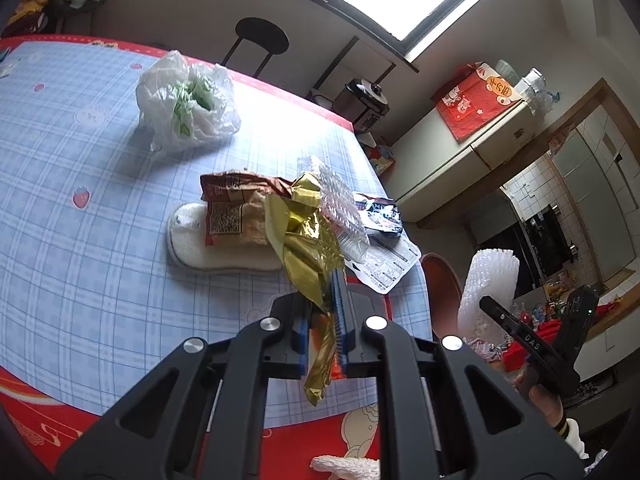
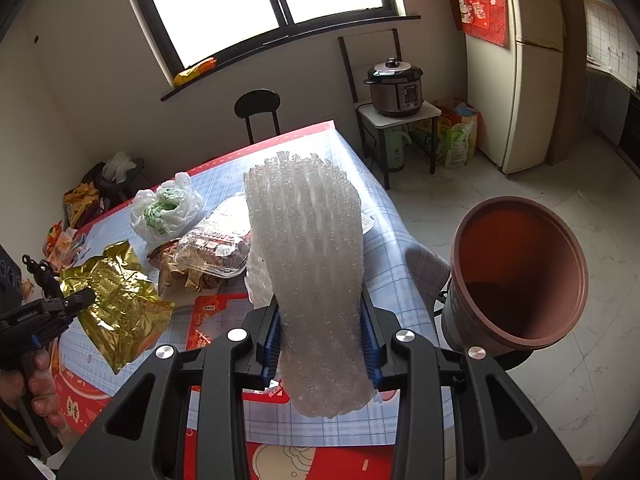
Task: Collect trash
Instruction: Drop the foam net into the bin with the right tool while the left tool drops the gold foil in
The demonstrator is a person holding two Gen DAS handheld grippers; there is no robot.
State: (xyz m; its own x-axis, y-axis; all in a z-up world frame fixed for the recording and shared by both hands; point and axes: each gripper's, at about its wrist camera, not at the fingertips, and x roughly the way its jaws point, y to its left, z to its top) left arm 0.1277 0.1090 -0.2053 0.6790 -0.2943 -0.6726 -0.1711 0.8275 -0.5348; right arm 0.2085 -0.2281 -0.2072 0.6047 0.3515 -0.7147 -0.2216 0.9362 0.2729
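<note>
Two pieces are in hand, our left gripper (image 1: 324, 320) clenched on the gold foil wrapper (image 1: 308, 236) and our right gripper (image 2: 322, 344) on the bubble wrap (image 2: 308, 248), both above the bench's (image 1: 80, 260) near edge, neither yet in the brown bin (image 2: 520, 272) beside the bench's right edge, where wrappers and a plastic bag (image 1: 184, 100) remain.

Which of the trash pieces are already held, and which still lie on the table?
Held: gold foil wrapper, bubble wrap. On the table: white bag, brown packet, clear tray.

glossy gold foil wrapper (image 1: 308, 248), bubble wrap (image 2: 312, 264)

table (image 1: 72, 168); on it: plastic bag (image 1: 186, 102); white sponge (image 1: 218, 250); leaflet (image 1: 386, 266)
</note>
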